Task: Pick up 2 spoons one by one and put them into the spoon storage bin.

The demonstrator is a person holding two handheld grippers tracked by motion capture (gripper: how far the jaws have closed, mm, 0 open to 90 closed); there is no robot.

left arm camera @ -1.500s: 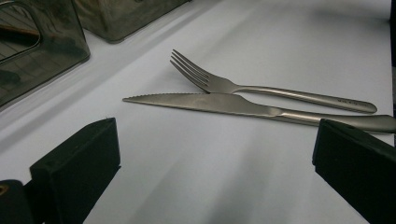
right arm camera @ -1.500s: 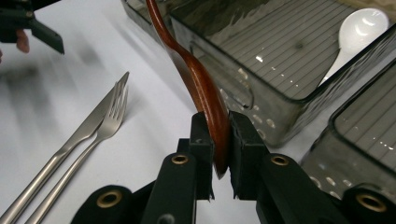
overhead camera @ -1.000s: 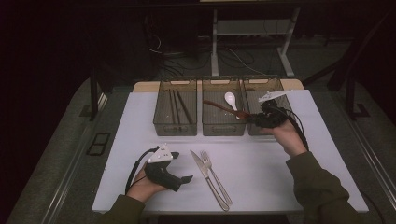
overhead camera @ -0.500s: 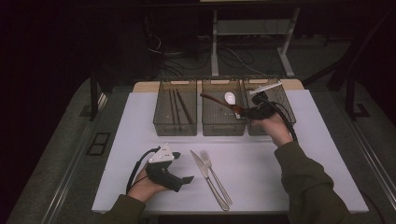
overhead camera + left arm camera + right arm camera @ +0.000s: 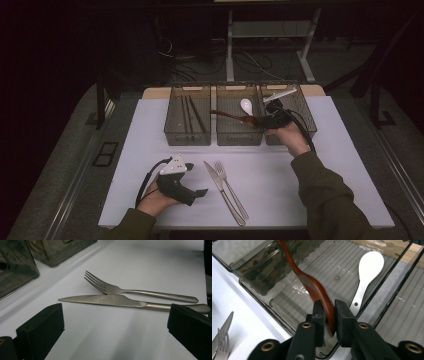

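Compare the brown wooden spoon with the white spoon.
The brown wooden spoon is dark reddish-brown; the white spoon is plain white. The wooden one hangs tilted between the right gripper's jaws, which have just been opening; the white one lies flat and untouched. Both are over or in the middle bin.

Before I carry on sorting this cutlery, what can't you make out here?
- Wooden spoon: bowel end blurred between the right gripper pads in its view; grip unclear.
- Knife: handle end behind a left gripper pad.
- Sticks in the left bin: too small, high view.
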